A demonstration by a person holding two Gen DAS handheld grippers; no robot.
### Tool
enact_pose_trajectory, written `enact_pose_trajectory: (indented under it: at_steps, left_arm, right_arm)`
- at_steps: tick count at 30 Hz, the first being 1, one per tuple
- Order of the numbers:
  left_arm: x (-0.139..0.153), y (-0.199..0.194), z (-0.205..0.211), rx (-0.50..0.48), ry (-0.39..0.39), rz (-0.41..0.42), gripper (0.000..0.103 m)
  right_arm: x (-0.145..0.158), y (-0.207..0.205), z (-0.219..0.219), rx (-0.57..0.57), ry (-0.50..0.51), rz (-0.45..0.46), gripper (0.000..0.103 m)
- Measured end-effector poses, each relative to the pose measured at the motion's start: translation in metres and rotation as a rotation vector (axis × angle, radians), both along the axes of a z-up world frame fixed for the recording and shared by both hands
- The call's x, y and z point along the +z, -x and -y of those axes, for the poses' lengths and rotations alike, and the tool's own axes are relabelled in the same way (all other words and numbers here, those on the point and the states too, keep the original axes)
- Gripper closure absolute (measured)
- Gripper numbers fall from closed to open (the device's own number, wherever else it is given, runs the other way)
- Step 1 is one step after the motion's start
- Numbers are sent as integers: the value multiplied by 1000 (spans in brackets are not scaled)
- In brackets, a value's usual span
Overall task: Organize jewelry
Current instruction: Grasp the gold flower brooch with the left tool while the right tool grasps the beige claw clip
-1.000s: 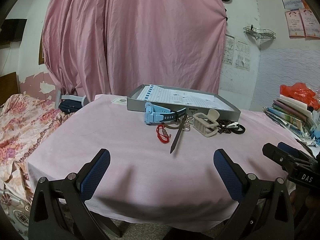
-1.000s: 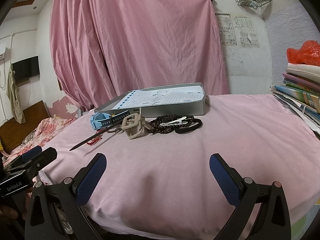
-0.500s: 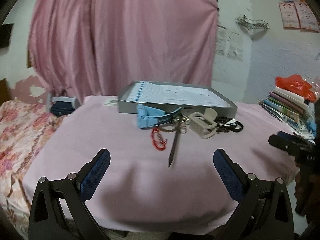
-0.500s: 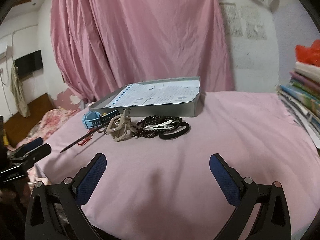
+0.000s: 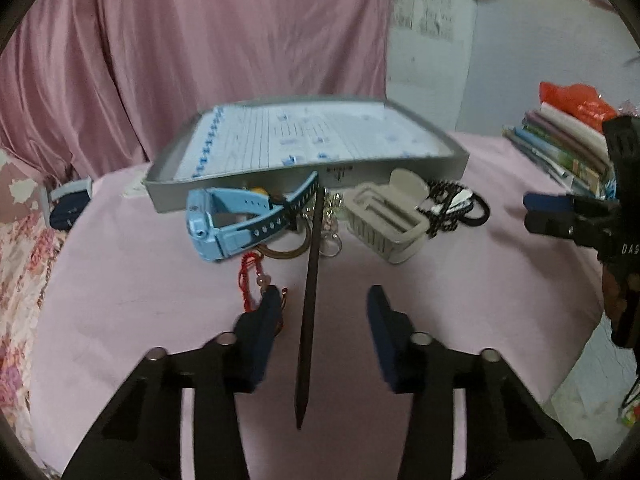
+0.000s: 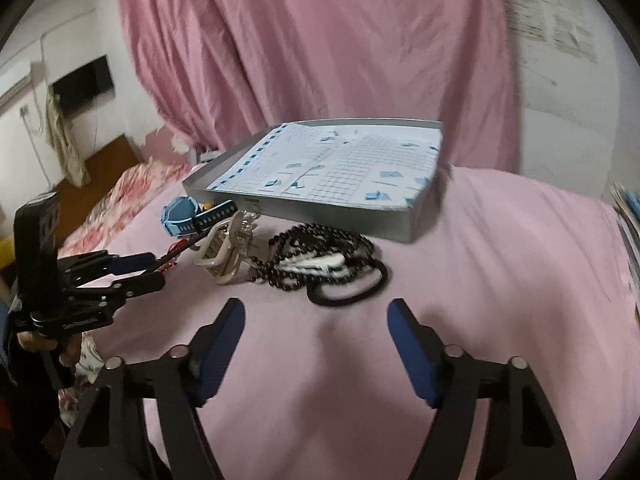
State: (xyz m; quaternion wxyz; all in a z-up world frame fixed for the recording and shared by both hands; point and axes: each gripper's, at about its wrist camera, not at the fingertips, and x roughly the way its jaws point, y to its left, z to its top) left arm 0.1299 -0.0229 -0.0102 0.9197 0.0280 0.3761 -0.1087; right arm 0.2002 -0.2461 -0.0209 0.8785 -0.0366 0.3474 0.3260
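A pink curtain [image 5: 224, 48] hangs behind a table under a pink cloth [image 5: 480, 280], where a shallow grey tray [image 5: 400, 170] lined with a blue-marked printed sheet [image 5: 304, 136] sits toward the far edge. At the right edge of the left wrist view a pile of books [image 5: 560, 148] is topped by a red bag [image 5: 576, 100]; a flowered bedspread [image 6: 120, 196] lies to the left of the table. The jewelry lies loose on the cloth along the tray's near wall, none of it in the tray: a light blue watch [image 5: 224, 224] on its side, a beige clip [image 5: 384, 216] just right of it, then a tangle of dark beads [image 6: 320, 240] touching a black hair band [image 6: 352, 288]. A long dark stick [image 5: 310, 296] runs from the watch strap toward the camera, crossing a brown ring [image 5: 284, 252] and keyrings [image 5: 332, 240], with a red cord [image 5: 252, 276] beside it. The left gripper [image 5: 320, 304] is low over the cloth, its blue pads spread either side of the stick and not touching it, the left pad over the end of the red cord. The right gripper [image 6: 316, 320] hovers just short of the hair band, fingers wide apart and holding nothing.
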Motion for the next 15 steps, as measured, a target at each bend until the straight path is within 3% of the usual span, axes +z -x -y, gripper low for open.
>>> enact_pose_trajectory:
  at_steps: [3, 7, 15]
  left_arm:
    - [-4, -11, 0, -8, -4, -38, 73]
    - [-6, -24, 1, -19, -7, -79, 87]
    - [-9, -33, -4, -10, 2, -104, 99]
  right_arm:
    - [5, -9, -13, 48, 9, -4, 39]
    - [11, -20, -35, 121, 10, -14, 52]
    - [8, -44, -79, 178, -5, -62, 61]
